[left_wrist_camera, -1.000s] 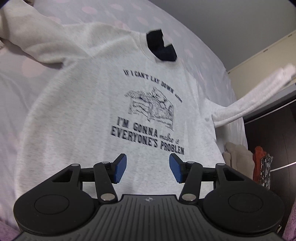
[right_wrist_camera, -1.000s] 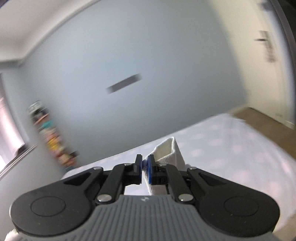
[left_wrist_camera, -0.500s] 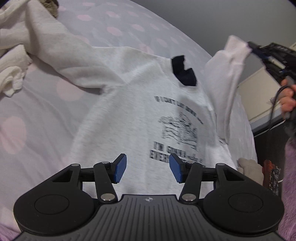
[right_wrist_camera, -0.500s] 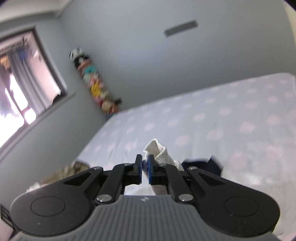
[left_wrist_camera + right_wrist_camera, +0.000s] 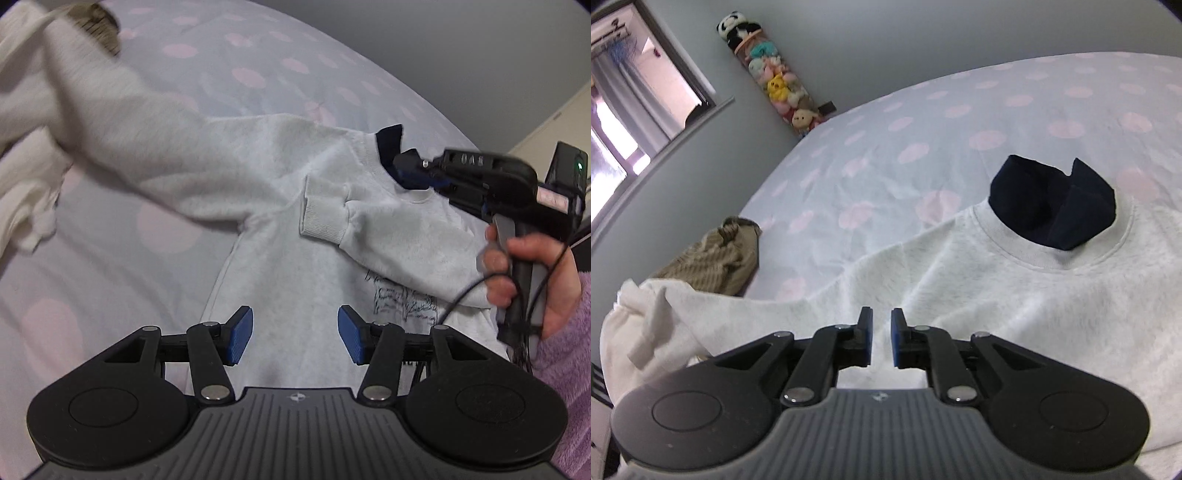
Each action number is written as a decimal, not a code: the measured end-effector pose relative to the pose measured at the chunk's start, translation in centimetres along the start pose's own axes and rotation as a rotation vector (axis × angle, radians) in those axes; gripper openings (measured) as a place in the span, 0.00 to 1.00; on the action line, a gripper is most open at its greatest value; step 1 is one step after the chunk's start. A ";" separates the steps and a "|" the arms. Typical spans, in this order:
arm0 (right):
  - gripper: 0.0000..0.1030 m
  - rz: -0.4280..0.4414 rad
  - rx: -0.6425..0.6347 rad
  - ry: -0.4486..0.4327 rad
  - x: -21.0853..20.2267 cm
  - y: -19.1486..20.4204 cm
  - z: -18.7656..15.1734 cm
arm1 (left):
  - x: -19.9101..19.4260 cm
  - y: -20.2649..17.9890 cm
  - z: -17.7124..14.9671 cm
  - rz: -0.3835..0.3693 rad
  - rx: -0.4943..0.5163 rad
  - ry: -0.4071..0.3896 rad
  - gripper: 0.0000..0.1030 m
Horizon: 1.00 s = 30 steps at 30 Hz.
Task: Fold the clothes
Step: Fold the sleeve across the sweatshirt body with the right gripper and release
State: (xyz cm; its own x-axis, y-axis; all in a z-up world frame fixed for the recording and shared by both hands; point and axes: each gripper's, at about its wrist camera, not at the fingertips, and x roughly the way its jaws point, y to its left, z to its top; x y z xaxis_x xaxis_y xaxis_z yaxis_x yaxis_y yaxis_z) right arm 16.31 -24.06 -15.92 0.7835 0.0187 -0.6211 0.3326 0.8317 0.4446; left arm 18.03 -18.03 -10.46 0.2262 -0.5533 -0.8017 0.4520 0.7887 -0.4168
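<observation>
While the pale grey printed sweatshirt point(image 5: 288, 280) lies flat on the pink-dotted bedspread point(image 5: 258, 74), both grippers hover empty.
Left gripper point(image 5: 295, 334) spread wide at 6 o'clock; right gripper point(image 5: 880, 341) slightly parted, grasping nothing; ribbed cuff point(image 5: 321, 212) folded across chest.

A pale grey sweatshirt point(image 5: 280, 266) is lying front-up, spread on the bed point(image 5: 229, 55). A dark printed graphic point(image 5: 402, 299) is showing on its chest, and a navy collar point(image 5: 1052, 206) is poking from its neck. One sleeve point(image 5: 388, 236) is lying folded across the chest; the other point(image 5: 122, 136) is stretching outward.
</observation>
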 end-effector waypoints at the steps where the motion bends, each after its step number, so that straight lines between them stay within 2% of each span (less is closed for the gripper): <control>1: 0.13 -0.004 -0.009 0.003 -0.2 -0.3 -0.2 | 0.4 -0.4 0.5 -0.003 0.010 -0.001 0.47; 4: 0.15 -0.035 -0.044 0.008 -1.3 -1.5 -0.7 | 1.7 -1.9 1.8 -0.008 0.057 -0.008 0.48; 5: 0.20 -0.055 -0.058 0.005 -1.9 -2.1 -0.6 | 2.3 -2.5 2.3 -0.010 0.075 -0.011 0.47; 6: 0.29 -0.073 -0.070 0.003 -3.0 -3.2 -0.8 | 2.8 -3.0 2.7 -0.011 0.094 -0.015 0.48; 7: 0.32 -0.101 -0.075 0.001 -4.1 -4.3 -1.2 | 3.3 -3.5 3.2 -0.011 0.106 -0.018 0.48; 11: 0.32 -0.229 -0.089 -0.013 -8.8 -8.8 -3.5 | 6.4 -4.7 5.1 0.002 0.138 -0.023 0.48; 13: 0.32 -0.301 -0.090 -0.023 -11.3 -11.1 -5.1 | 8.4 -5.0 5.8 0.017 0.146 0.007 0.48; 16: 0.33 -0.421 -0.023 -0.034 -14.7 -15.2 -7.8 | 10.8 -5.3 6.5 0.048 0.152 0.041 0.48; 19: 0.33 -0.526 0.043 -0.062 -16.9 -18.7 -10.1 | 12.4 -4.9 7.3 0.037 0.106 0.046 0.48; 21: 0.32 -0.589 0.046 -0.058 -16.8 -20.4 -11.2 | 13.2 -4.7 7.8 0.014 0.066 0.050 0.48; 22: 0.32 -0.591 0.064 -0.054 -16.6 -21.1 -11.6 | 13.6 -4.6 8.0 0.006 0.048 0.050 0.48; 24: 0.32 -0.520 0.103 -0.065 -16.1 -22.1 -11.8 | 14.4 -4.6 8.2 0.007 0.024 0.051 0.48; 27: 0.32 -0.486 0.040 -0.090 -15.3 -21.5 -11.6 | 15.7 -4.9 8.4 0.023 0.011 0.059 0.47; 30: 0.32 -0.488 -0.021 -0.074 -13.8 -21.5 -11.2 | 16.9 -5.1 8.3 0.044 -0.002 0.064 0.30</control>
State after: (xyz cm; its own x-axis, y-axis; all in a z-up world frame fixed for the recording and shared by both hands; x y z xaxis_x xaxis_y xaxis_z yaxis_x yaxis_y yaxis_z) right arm -7.52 -36.03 -24.13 0.5746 -0.4146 -0.7057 0.6600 0.7446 0.0999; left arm 26.72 -33.65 -18.26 0.1900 -0.4997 -0.8451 0.4408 0.8126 -0.3814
